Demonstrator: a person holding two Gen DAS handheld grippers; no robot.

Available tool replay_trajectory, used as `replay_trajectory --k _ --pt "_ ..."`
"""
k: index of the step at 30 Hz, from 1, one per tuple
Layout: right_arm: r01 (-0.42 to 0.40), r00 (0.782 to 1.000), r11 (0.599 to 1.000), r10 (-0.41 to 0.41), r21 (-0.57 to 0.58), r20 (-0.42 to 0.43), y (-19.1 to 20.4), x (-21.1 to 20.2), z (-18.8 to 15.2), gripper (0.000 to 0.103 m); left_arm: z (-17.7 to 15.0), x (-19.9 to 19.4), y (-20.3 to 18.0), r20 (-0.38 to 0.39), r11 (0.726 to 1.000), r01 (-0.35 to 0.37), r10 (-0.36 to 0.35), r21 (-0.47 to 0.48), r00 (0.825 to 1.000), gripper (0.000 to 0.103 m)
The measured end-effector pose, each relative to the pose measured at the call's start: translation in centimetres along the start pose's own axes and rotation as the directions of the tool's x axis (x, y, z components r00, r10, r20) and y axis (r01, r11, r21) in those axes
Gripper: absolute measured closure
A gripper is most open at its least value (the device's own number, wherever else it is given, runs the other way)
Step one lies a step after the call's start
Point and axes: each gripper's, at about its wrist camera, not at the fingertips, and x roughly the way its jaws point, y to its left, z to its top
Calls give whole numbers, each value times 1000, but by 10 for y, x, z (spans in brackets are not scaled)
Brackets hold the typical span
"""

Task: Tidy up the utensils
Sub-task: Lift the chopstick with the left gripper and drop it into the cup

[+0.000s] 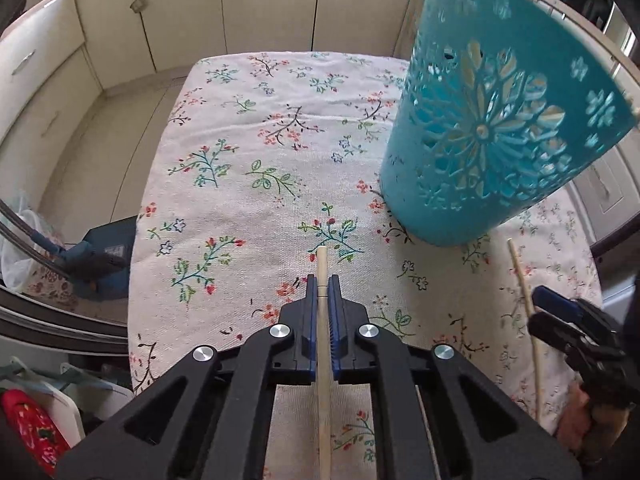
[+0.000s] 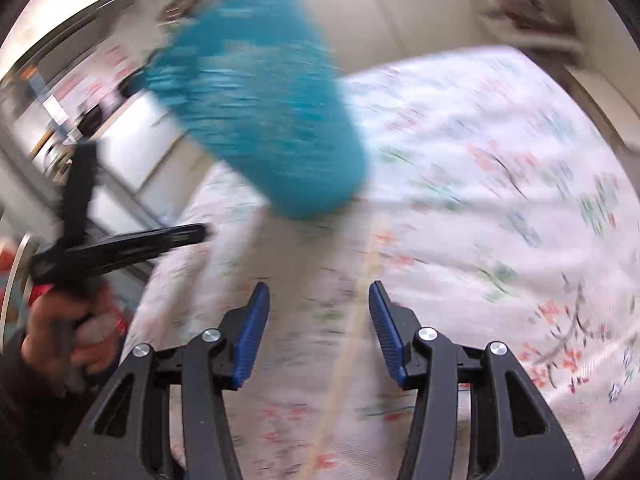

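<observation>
The left gripper is clamped on a chopstick over the worktop. The right gripper, jaws apart and empty, nears a second chopstick beside the holder. Next, I judge: lift and drop the held one in the holder.

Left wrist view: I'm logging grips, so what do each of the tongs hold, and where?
The left tongs are shut on a wooden chopstick, gripping it just behind its blunt end. The right tongs are open and hold nothing; a second chopstick lies on the cloth.
</observation>
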Motion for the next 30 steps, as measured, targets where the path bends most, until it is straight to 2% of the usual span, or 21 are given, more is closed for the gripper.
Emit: replay_trajectory --k 4,6,9,13,16,17,19,20,21,22,23,24,26,27,29,30 --pt "0 1000 1000 0 -1 8 2 5 1 49 5 -32 8 54 995 86 -84 -48 995 98" --pt "4 1000 1000 -4 -14 9 5 7 1 47 12 -60 12 107 985 155 -147 -72 983 98" --pt "-1 1000 1000 1 -14 11 4 10 2 47 26 -102 9 197 973 223 -206 -65 959 98" --pt "-7 1000 1000 7 -10 14 2 10 -4 47 53 -171 -5 340 951 310 -291 -2 894 98" --pt "-5 1000 1000 5 -13 15 6 8 2 47 71 -205 -19 438 955 296 -278 28 855 98" --pt "-5 1000 1000 6 -13 15 5 8 2 47 78 -212 -24 487 963 268 -246 26 838 98" --pt "-7 1000 1000 7 -12 16 5 10 1 47 89 -223 -35 594 972 234 -196 14 780 98" --pt "-7 1000 1000 7 -12 16 4 7 1 47 93 -226 -42 651 981 194 -143 -6 745 98" --pt "-8 1000 1000 8 -11 17 4 5 1 46 96 -227 -47 686 986 165 -111 -14 719 98" --pt "-9 1000 1000 9 -11 18 4 4 1 46 100 -226 -55 726 990 139 -85 -14 683 98" --pt "-10 1000 1000 11 -10 18 3 5 1 47 104 -223 -63 756 994 107 -45 -33 653 98" --pt "-12 1000 1000 12 -8 18 3 5 1 47 108 -217 -69 774 996 76 -12 -46 633 98" --pt "-14 1000 1000 14 -6 20 3 4 1 47 114 -203 -78 790 998 36 26 -61 613 98" --pt "-14 1000 1000 14 -7 19 3 5 1 46 117 -195 -80 789 998 23 37 -65 613 98" --pt "-10 1000 1000 10 -4 20 3 5 1 46 121 -173 -87 775 998 -11 56 -63 630 98" --pt "-10 1000 1000 10 -5 20 3 6 1 45 120 -159 -89 763 998 -23 61 -61 643 98"
